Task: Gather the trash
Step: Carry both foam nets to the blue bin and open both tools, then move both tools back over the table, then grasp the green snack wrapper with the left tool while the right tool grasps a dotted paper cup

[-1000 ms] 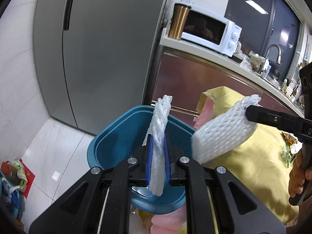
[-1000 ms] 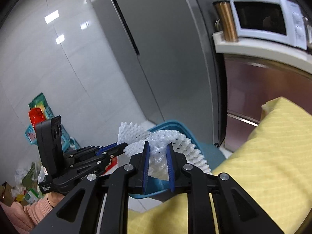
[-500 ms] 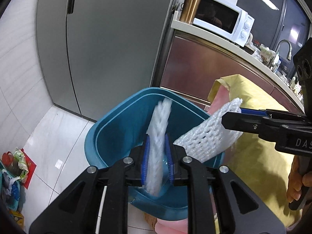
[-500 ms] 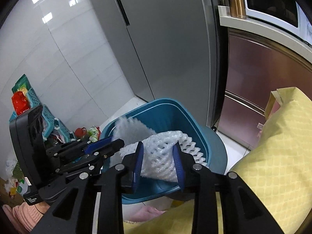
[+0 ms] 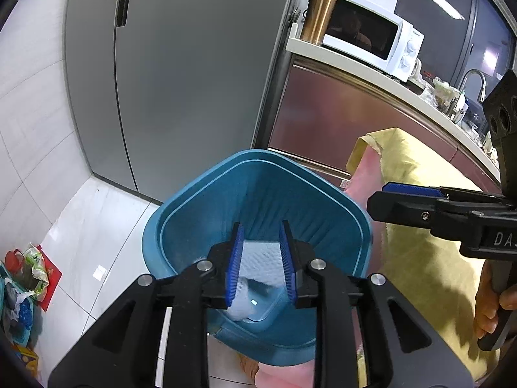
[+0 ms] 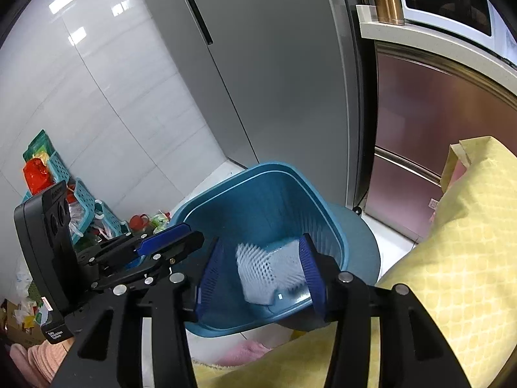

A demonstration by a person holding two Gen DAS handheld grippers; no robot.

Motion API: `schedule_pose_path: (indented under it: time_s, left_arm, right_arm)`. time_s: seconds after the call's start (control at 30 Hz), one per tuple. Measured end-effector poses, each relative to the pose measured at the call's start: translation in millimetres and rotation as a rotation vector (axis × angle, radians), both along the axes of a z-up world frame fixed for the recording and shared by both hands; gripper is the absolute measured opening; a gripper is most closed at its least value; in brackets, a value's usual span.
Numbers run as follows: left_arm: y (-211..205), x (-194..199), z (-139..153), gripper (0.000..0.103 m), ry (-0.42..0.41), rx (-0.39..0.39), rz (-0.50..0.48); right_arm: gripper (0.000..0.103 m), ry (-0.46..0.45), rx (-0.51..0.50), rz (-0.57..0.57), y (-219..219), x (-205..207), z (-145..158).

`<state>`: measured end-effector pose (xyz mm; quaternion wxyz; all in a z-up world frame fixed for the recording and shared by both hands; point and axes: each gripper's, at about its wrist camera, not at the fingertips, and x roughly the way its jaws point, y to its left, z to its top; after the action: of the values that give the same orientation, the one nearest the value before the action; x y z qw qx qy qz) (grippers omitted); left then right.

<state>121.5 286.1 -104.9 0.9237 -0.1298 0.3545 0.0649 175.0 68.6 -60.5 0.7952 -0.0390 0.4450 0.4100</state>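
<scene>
A blue trash bin (image 5: 194, 220) (image 6: 258, 200) stands on the floor below both grippers. White foam fruit netting (image 5: 260, 263) (image 6: 265, 266) is down inside it, partly blurred, touching neither gripper. My left gripper (image 5: 261, 226) hovers over the bin's mouth. Its jaws are opening and nothing is between the blue pads (image 5: 233, 258). My right gripper (image 6: 261, 241) hangs over the bin from the other side, jaws opening wide and empty. Each gripper shows in the other's view: the right gripper (image 5: 379, 199) at the bin's right rim, the left gripper (image 6: 185, 234) at its left.
A grey fridge (image 5: 194, 74) rises behind the bin. A counter beside it carries a white microwave (image 5: 371, 45) and a copper tumbler (image 5: 318, 13). A yellow quilted cloth (image 6: 452, 258) lies right of the bin. Teal baskets with rubbish (image 6: 64, 187) sit on the floor, left.
Both grippers came down over the bin and opened. The two pieces of foam netting left the jaws and dropped into the bin.
</scene>
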Motion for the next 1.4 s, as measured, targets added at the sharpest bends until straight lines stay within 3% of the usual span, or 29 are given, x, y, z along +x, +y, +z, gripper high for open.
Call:
schedule_pose_path:
  time_s: [0.1, 0.27, 0.57, 0.77, 0.87, 1.03, 1.23, 1.4]
  left_arm:
    - [-2, -4, 6, 0.024, -0.017, 0.004, -0.010]
    - [-21, -15, 26, 0.035, -0.079, 0.027, -0.064]
    - [-113, -25, 61, 0.048, -0.178, 0.006, -0.347]
    - [-191, -26, 56, 0.050, -0.153, -0.035, -0.544]
    - [-225, -25, 52, 0.053, -0.137, -0.050, -0.624]
    - [-278, -16, 47, 0.058, -0.104, -0.066, -0.731]
    - [-318, 4, 35, 0.058, -0.008, -0.094, -0.776]
    - [-331, 16, 28, 0.058, 0.046, -0.108, -0.767]
  right_arm:
    - [0.047, -0.008, 0.023, -0.009, -10, -3, 5]
    - [0.047, -0.048, 0.081, -0.033, -45, -19, 22]
    - [0.047, -0.154, 0.155, -0.176, -147, -59, 52]
    - [0.049, -0.247, 0.182, -0.334, -223, -93, 73]
    - [0.051, -0.303, 0.149, -0.430, -260, -110, 80]
    - [0.054, -0.346, 0.129, -0.584, -314, -135, 77]
    - [0.059, -0.311, 0.107, -0.680, -352, -149, 54]
    - [0.062, -0.260, 0.100, -0.681, -362, -154, 34]
